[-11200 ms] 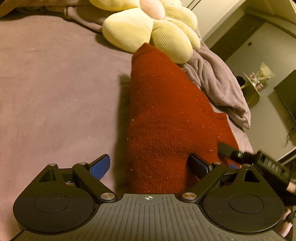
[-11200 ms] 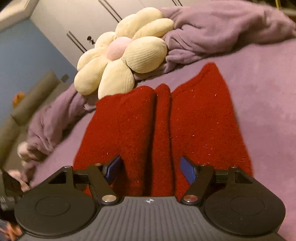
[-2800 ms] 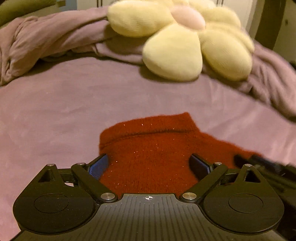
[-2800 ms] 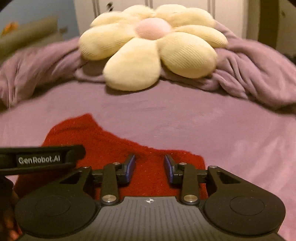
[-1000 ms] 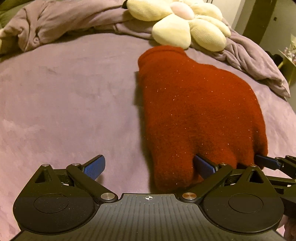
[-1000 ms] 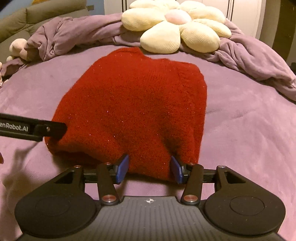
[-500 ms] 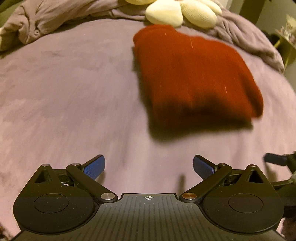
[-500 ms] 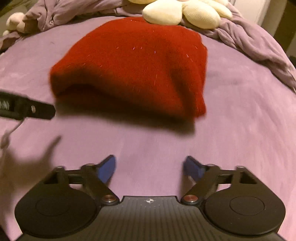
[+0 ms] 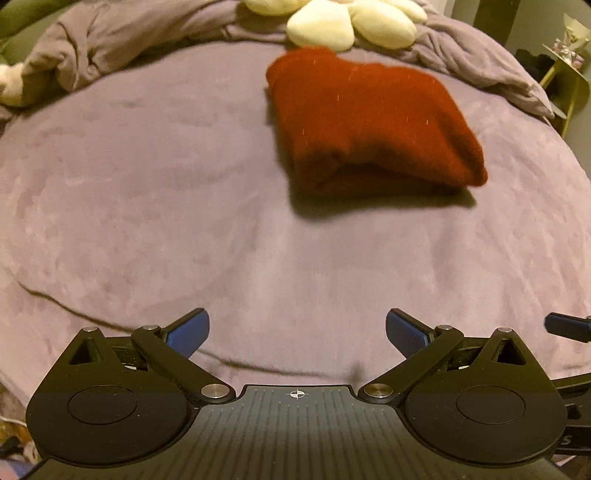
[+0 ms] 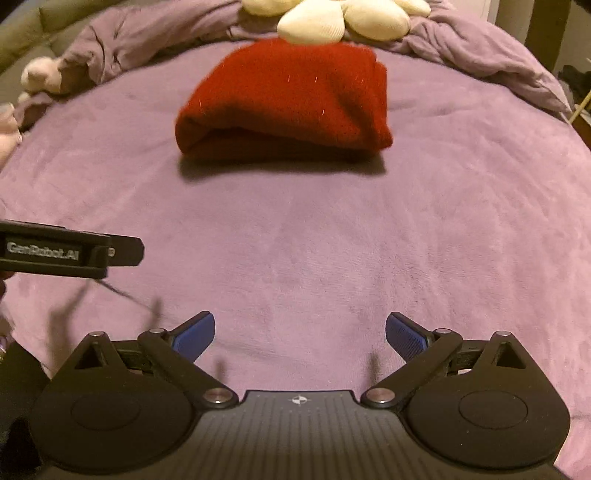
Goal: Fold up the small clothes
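Lying folded, red sweater (image 10: 291, 99) well ahead of right claw (image 10: 300, 334), jaws spread

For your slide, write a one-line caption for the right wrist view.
Open right gripper held back from a folded red knit garment on a purple blanket.

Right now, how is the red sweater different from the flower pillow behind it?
The sweater is dark red; the flower pillow is pale cream. The sweater is folded into a flat, thick bundle, while the pillow is puffy with rounded petals. The sweater lies in the open on the bed; the pillow sits against the bunched blanket. Both look soft, and neither claw touches them.
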The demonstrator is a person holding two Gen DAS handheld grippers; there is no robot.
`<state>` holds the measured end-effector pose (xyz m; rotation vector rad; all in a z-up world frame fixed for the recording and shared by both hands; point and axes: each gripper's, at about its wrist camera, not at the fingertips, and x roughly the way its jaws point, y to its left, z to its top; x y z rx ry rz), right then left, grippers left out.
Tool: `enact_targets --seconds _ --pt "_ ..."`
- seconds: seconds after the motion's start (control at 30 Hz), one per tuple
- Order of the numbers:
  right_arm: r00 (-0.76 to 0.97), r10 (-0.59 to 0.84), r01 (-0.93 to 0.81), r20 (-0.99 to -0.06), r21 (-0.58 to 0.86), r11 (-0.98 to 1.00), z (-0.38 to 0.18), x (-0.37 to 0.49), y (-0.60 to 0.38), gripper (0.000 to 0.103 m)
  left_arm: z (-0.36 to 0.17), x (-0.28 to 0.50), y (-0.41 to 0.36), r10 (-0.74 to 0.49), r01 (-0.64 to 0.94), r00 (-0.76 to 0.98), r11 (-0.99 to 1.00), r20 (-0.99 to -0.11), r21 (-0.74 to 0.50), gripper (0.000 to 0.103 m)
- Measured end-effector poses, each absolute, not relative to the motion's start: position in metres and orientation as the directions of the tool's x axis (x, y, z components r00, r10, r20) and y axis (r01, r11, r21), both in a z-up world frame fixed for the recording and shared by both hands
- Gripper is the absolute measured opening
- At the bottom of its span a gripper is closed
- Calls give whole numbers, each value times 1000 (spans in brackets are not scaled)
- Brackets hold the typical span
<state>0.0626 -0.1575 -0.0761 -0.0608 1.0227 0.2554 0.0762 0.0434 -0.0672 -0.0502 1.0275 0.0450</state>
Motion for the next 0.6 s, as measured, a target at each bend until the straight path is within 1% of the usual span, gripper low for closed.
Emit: enact_targets --seconds 0.1,0.17,0.3,0.43,0.6 --pt "502 150 -206 -852 51 977 -62 70 -158 99 -55 80 41 17 -58 549 998 -836 -18 103" --pt "518 163 -204 -840 64 977 -56 73 -161 99 -48 83 40 12 -53 562 998 -827 -21 103" --pt "519 130 -166 -845 49 985 -45 96 -165 99 -41 94 39 24 -45 560 999 -828 -1 103" --pt "508 93 -122 -856 36 992 -36 116 -159 99 -38 110 37 67 -44 542 998 -838 51 103" --pt "524 96 -136 -846 28 990 -25 131 -145 99 -34 124 42 89 -70 549 996 -831 61 103"
